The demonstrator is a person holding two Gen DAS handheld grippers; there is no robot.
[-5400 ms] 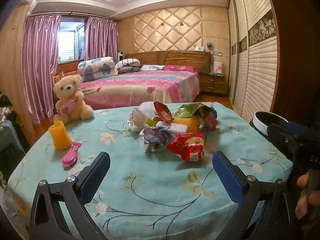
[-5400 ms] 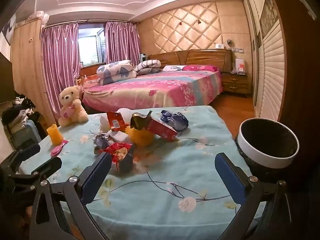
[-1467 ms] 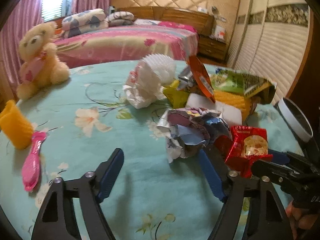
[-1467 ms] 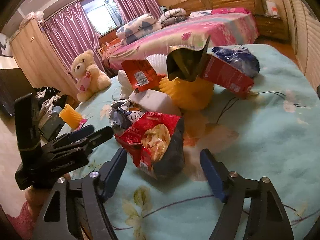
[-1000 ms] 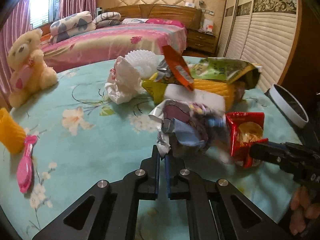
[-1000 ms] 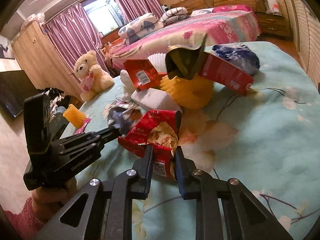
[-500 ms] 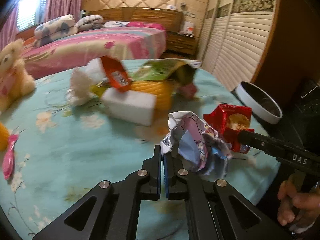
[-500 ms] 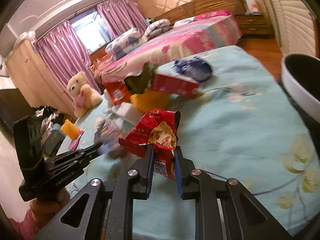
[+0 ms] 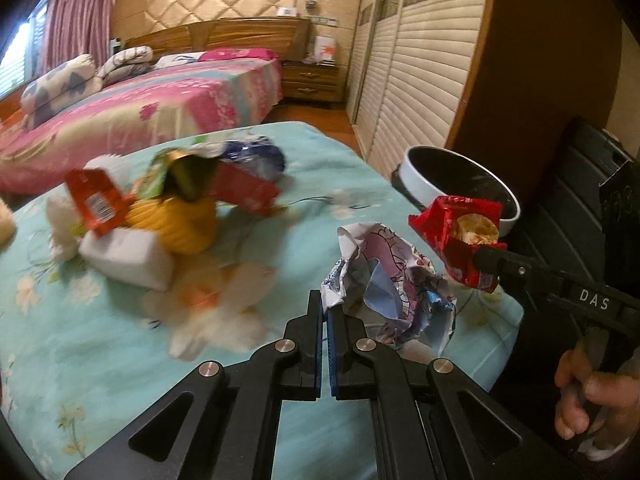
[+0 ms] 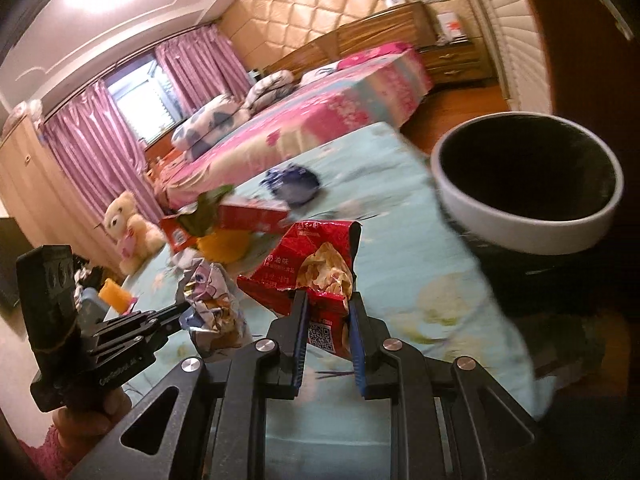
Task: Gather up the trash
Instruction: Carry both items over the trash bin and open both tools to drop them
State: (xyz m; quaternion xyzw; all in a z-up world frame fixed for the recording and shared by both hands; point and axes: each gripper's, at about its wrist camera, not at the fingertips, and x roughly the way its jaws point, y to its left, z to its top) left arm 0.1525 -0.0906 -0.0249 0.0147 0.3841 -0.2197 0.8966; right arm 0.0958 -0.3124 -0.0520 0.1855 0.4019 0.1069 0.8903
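My left gripper (image 9: 329, 308) is shut on the edge of a crumpled silver and purple wrapper (image 9: 390, 280), held above the table's right end. The right gripper (image 10: 328, 312) is shut on a torn red snack bag (image 10: 316, 256) with chips showing inside. In the left wrist view that red snack bag (image 9: 460, 232) hangs from the right gripper's tips just in front of the white-rimmed bin (image 9: 460, 168). The bin (image 10: 528, 176), black inside, stands past the table's right edge. The crumpled wrapper (image 10: 212, 300) shows to the left in the right wrist view.
A pile of trash lies further back on the turquoise floral tablecloth (image 9: 100, 352): a white block (image 9: 124, 256), a yellow object (image 9: 176, 220), red packets (image 9: 96, 200) and a blue wrapper (image 9: 256, 156). A teddy bear (image 10: 128, 224) sits at the far end. A pink bed (image 9: 140, 108) stands behind.
Both grippers have carried their wrappers rightward and slightly up, away from the pile. The bin now looms much larger in both views. Both views have rolled.
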